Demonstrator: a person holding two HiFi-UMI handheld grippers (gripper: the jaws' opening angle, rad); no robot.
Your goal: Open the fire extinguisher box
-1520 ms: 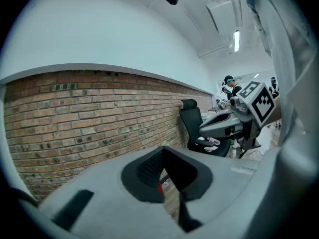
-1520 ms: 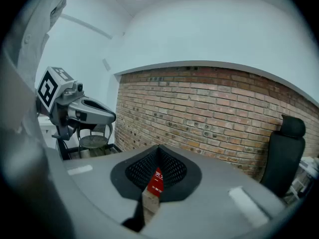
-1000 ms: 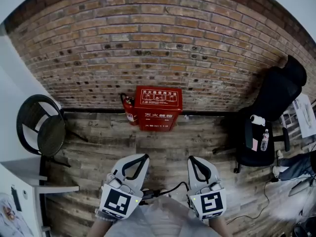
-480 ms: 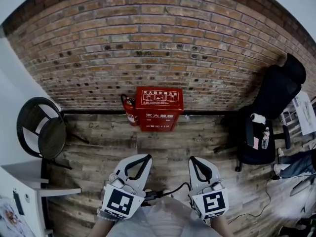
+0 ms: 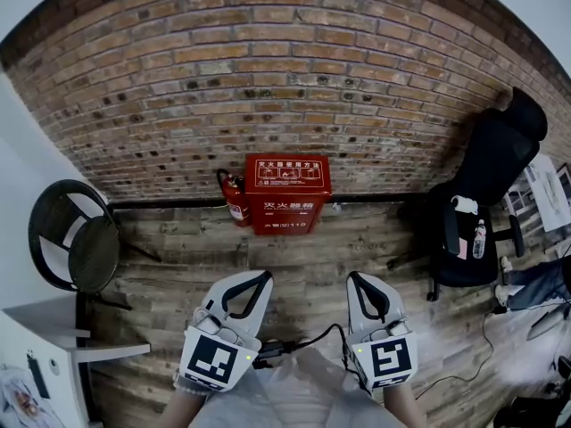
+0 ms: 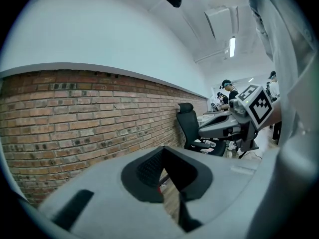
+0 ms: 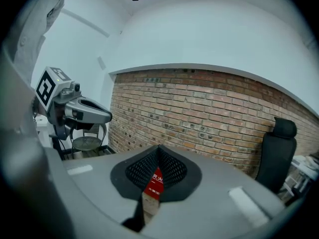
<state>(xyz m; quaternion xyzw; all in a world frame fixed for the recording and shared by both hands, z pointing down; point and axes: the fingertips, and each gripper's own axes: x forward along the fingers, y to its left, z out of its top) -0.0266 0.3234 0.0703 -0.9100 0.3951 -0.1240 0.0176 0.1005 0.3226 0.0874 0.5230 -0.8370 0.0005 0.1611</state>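
Box: red metal fire extinguisher box point(image 5: 286, 194), closed, standing on the wooden plank floor point(image 5: 357, 248) against the brick wall point(image 5: 294, 87).
Beside box: red fire extinguisher point(image 5: 235, 201), just at its left side.
Left hand-held gripper point(image 5: 259, 283): near the body, well short of the box, jaws together, nothing between them.
Right hand-held gripper point(image 5: 359, 281): level with the left one, well apart from the box, jaws together, empty; aimed so the box shows just under the tips in the right gripper view.
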